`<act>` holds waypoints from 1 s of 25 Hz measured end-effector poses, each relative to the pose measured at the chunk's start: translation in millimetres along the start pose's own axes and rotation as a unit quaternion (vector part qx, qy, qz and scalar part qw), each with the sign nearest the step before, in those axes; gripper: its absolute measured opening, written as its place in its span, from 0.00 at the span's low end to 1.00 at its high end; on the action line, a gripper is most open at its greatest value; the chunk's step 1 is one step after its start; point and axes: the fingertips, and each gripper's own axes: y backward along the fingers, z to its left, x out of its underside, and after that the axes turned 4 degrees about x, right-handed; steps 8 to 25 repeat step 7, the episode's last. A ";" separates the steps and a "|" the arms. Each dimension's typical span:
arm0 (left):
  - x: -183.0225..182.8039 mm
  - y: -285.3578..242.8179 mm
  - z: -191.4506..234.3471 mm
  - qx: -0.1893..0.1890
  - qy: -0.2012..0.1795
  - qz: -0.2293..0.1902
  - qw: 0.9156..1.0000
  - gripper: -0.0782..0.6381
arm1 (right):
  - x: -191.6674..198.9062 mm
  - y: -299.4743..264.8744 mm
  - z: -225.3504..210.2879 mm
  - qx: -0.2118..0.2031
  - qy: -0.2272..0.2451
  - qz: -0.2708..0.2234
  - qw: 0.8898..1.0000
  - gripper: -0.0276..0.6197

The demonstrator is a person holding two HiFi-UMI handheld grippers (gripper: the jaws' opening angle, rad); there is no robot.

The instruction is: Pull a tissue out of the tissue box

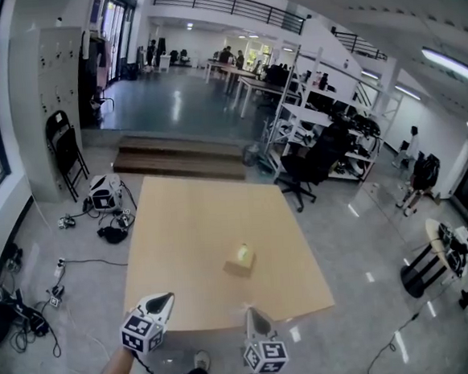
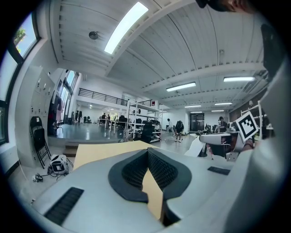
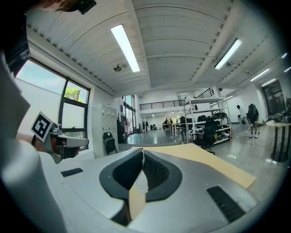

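A small yellowish tissue box (image 1: 240, 259) stands on the tan table (image 1: 189, 226), a little right of the middle, with something pale at its top. Both grippers hover at the near table edge, short of the box. My left gripper (image 1: 165, 299) is to the box's lower left; in the left gripper view its jaws (image 2: 148, 152) meet at the tips with nothing held. My right gripper (image 1: 253, 312) sits just below the box; its jaws (image 3: 142, 152) are shut and empty. The box is hidden behind the jaws in both gripper views.
A black folding chair (image 1: 66, 151) and cables with gear (image 1: 107, 208) lie on the floor at the left. A wooden step (image 1: 179, 158) is beyond the table, an office chair (image 1: 313, 164) at its far right, a dark stool (image 1: 422, 268) at the right.
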 end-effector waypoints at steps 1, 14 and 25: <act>0.3 0.3 0.9 0.000 0.000 0.001 1.000 0.12 | -0.3 -0.5 0.9 0.000 -0.001 0.000 1.000 0.05; 1.5 -1.3 2.7 0.001 0.003 0.003 1.000 0.12 | -2.4 -2.4 0.2 0.001 -0.003 0.001 1.000 0.05; 1.5 -1.3 2.7 0.001 0.003 0.003 1.000 0.12 | -2.4 -2.4 0.2 0.001 -0.003 0.001 1.000 0.05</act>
